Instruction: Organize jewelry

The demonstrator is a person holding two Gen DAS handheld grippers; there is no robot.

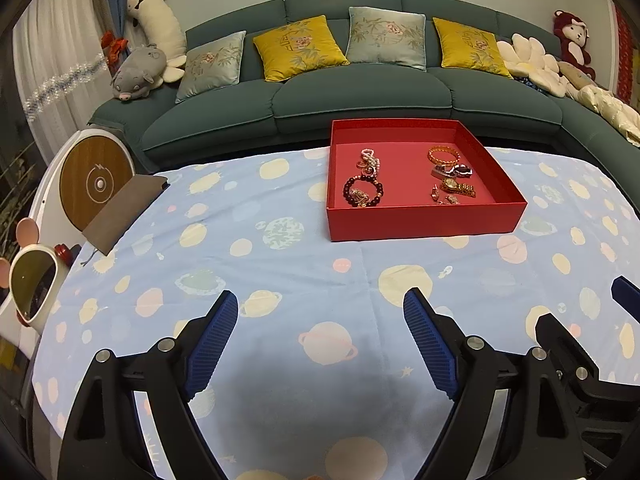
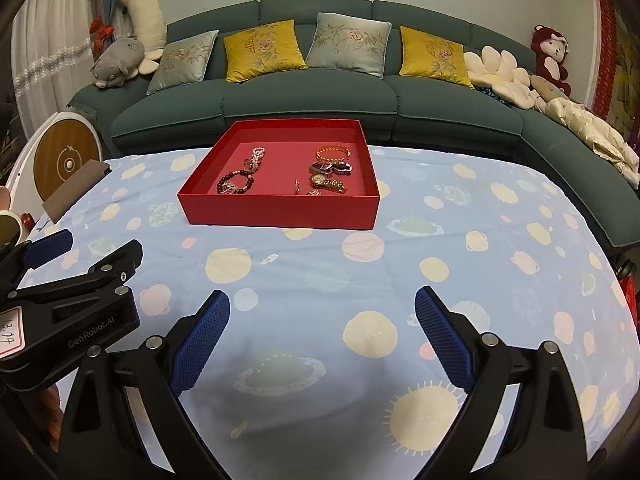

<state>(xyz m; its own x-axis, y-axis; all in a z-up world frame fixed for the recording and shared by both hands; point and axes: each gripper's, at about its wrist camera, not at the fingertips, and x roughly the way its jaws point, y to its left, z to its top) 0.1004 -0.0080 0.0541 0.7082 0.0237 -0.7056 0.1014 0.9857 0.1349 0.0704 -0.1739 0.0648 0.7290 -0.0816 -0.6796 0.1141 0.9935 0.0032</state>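
A red tray (image 1: 424,222) (image 2: 280,216) sits at the far middle of the table. In it lie a dark bead bracelet (image 1: 363,191) (image 2: 236,182), a pearl piece (image 1: 370,159) (image 2: 256,156), an orange bead bracelet (image 1: 444,155) (image 2: 332,152), a gold watch (image 1: 458,187) (image 2: 328,183) and small gold pieces (image 1: 442,197). My left gripper (image 1: 320,314) is open and empty, low over the cloth, well short of the tray. My right gripper (image 2: 322,312) is open and empty, beside the left one, whose body shows in the right wrist view (image 2: 68,300).
A blue planet-print cloth (image 1: 280,264) (image 2: 440,264) covers the table. A brown pouch (image 1: 124,212) lies at its left edge, with a round wooden-faced device (image 1: 96,180) and a mirror (image 1: 34,286) beyond. A green sofa (image 1: 360,92) with cushions stands behind.
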